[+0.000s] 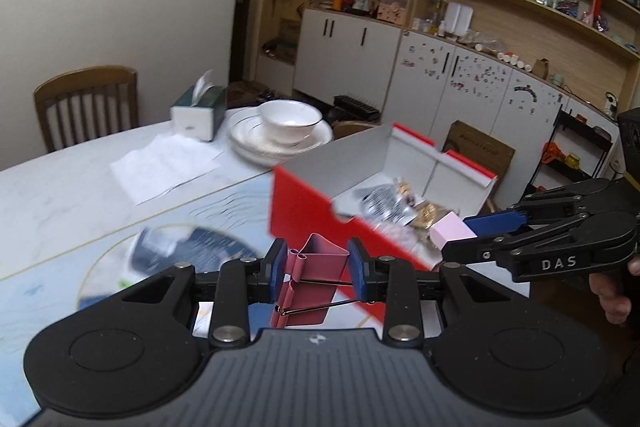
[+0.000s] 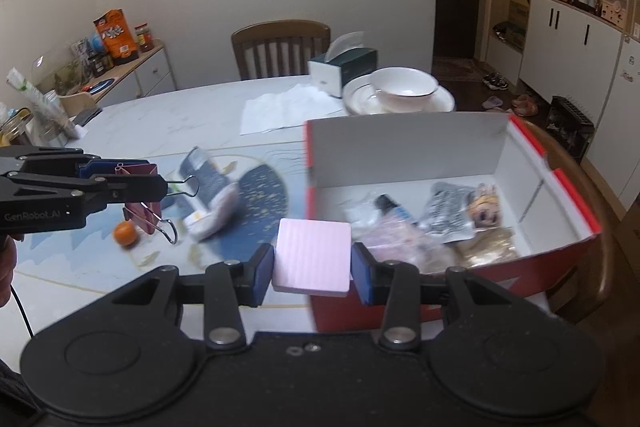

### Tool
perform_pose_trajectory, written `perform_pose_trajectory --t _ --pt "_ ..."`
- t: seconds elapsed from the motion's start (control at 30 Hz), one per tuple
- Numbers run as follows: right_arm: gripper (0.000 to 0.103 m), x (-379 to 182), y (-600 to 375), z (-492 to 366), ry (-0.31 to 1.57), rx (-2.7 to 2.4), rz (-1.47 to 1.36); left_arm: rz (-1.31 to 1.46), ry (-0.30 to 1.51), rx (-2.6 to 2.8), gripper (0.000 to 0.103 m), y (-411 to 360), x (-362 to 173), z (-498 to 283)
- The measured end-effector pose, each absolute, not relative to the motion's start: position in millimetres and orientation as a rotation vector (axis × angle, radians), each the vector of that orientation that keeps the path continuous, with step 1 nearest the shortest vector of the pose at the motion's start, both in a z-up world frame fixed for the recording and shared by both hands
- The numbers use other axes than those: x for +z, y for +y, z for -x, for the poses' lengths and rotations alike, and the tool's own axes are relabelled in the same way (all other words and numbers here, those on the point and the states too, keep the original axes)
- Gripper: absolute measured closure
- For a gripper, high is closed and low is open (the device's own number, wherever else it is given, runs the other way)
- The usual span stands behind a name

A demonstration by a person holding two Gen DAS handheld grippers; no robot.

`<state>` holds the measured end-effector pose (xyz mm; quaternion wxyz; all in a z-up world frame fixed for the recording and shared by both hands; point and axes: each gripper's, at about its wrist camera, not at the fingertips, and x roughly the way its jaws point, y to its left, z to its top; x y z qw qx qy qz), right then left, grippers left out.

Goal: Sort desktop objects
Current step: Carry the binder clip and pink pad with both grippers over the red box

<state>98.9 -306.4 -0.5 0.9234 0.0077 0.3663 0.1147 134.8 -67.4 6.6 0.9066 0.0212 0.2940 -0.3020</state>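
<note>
My left gripper (image 1: 319,269) is shut on a dark pink binder clip (image 1: 310,279), held in the air just before the red box (image 1: 304,211). From the right wrist view the same left gripper (image 2: 154,183) shows at the left, with the binder clip (image 2: 140,195) hanging from it over the mat. My right gripper (image 2: 312,269) is shut on a pale pink sticky-note pad (image 2: 313,255), raised at the box's near left corner. The red box (image 2: 568,187) has white inner walls and holds several snack packets (image 2: 448,211). The right gripper (image 1: 460,237) with the pink pad (image 1: 450,234) hovers over the box's right end.
A small orange (image 2: 126,233) and a dark packet (image 2: 208,195) lie on the blue mat (image 2: 260,211). A bowl on plates (image 2: 402,89), a tissue box (image 2: 344,67) and a white paper (image 2: 284,107) stand behind the box. A wooden chair (image 2: 280,47) is at the far side.
</note>
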Motion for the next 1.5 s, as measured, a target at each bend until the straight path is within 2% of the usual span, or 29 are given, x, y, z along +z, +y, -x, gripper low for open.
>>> perform_pose_trajectory --t 0.6,1.23,1.5 --pt "0.062 -3 -397 -133 0.735 0.232 0.016 -0.098 0.584 -0.661 0.072 -180 12 -169" --pt "0.062 -28 -429 -191 0.820 0.268 0.044 -0.214 0.599 -0.669 0.072 -248 -2 -244" --pt "0.062 -47 -428 -210 0.895 0.298 0.072 -0.288 0.664 -0.678 0.072 -274 -22 -274"
